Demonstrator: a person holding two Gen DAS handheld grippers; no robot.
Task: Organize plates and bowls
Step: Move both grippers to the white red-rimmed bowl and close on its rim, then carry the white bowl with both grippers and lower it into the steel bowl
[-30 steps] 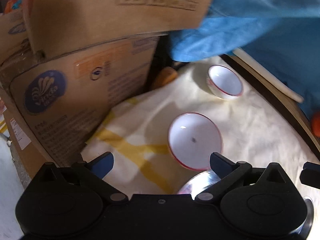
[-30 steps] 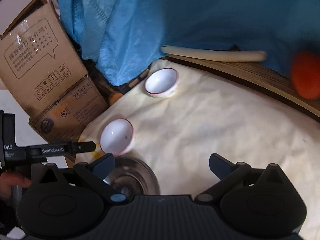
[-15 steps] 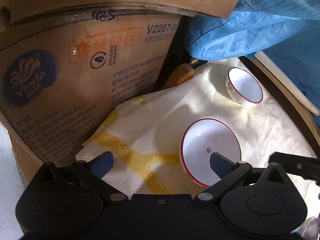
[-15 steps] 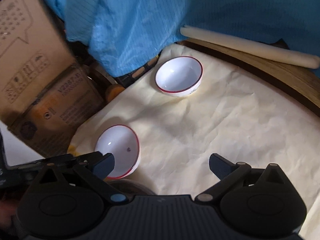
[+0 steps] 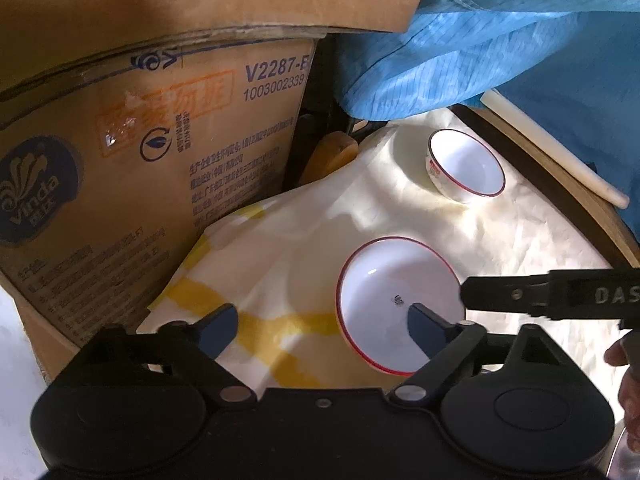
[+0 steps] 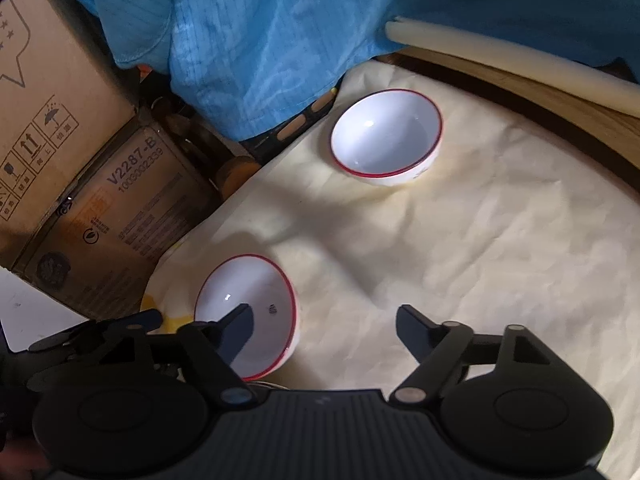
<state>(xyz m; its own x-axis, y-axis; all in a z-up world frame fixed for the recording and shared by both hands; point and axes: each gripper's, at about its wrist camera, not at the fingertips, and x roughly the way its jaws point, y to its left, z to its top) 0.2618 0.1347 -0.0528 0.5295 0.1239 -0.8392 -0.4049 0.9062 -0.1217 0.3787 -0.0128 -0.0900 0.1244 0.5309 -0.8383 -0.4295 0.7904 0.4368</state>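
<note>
Two white bowls with red rims stand on a cream cloth. The near bowl [image 5: 394, 300] [image 6: 252, 304] lies just ahead of both grippers. The far bowl [image 5: 466, 170] [image 6: 386, 138] stands near the table's back edge. My left gripper [image 5: 322, 330] is open and empty, its right finger over the near bowl's rim. My right gripper [image 6: 324, 334] is open and empty, its left finger over the same bowl. The right gripper's side also shows as a black bar in the left wrist view [image 5: 552, 294].
Brown cardboard boxes [image 5: 132, 152] [image 6: 80, 168] stand left of the table. A blue garment [image 5: 480, 48] [image 6: 260, 40] hangs over the back. A pale rolled tube [image 6: 512, 64] lies along the wooden table rim [image 6: 540, 104]. A steel bowl edge [image 5: 624, 456] shows bottom right.
Both grippers have moved forward and lower toward the near bowl, which now looks larger. The steel bowl has dropped almost out of both views. Both grippers stay open.
</note>
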